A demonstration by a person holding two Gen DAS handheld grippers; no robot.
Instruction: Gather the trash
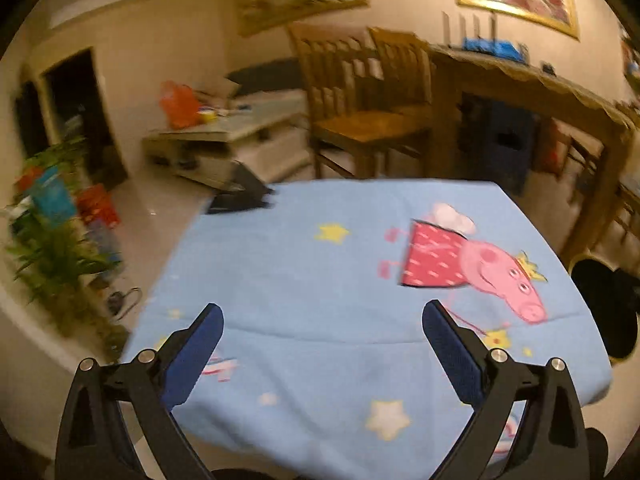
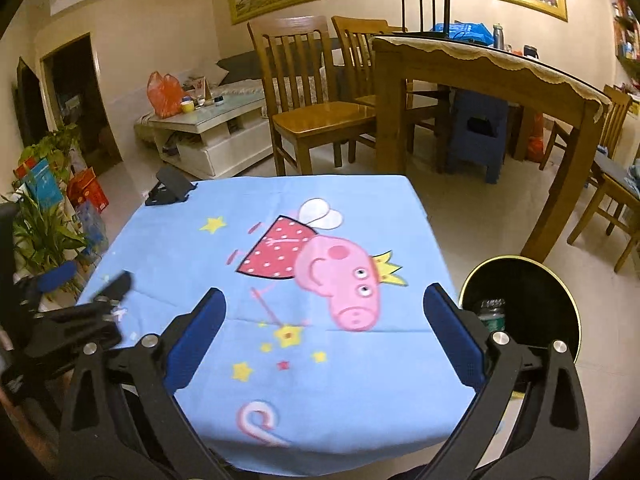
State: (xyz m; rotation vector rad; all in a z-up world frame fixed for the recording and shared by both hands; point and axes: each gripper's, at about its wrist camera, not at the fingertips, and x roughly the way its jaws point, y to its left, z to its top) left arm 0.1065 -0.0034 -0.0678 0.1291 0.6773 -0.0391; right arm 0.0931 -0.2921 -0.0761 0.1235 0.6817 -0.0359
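Note:
My left gripper (image 1: 323, 307) is open above a table covered with a blue cartoon-pig cloth (image 1: 304, 280), and nothing lies between its blue pads. My right gripper (image 2: 326, 292) is also open and empty over the same cloth (image 2: 192, 256). A round black bin with a gold rim (image 2: 516, 258) stands on the floor just right of the table, close to the right gripper's right finger. Inside it lies a crumpled plastic bottle with a green label (image 2: 491, 312). The left wrist view shows the bin (image 1: 600, 304) at its right edge. The left gripper (image 2: 86, 280) appears blurred at the left of the right wrist view.
A black folding stand (image 2: 170, 188) sits on the table's far left corner. Beyond the table are wooden chairs (image 2: 308, 108), a wooden dining table (image 2: 480, 80) with a blue stool (image 2: 476, 132) under it, and a white coffee table (image 2: 208, 128). Plants and boxes (image 2: 44, 216) line the left side.

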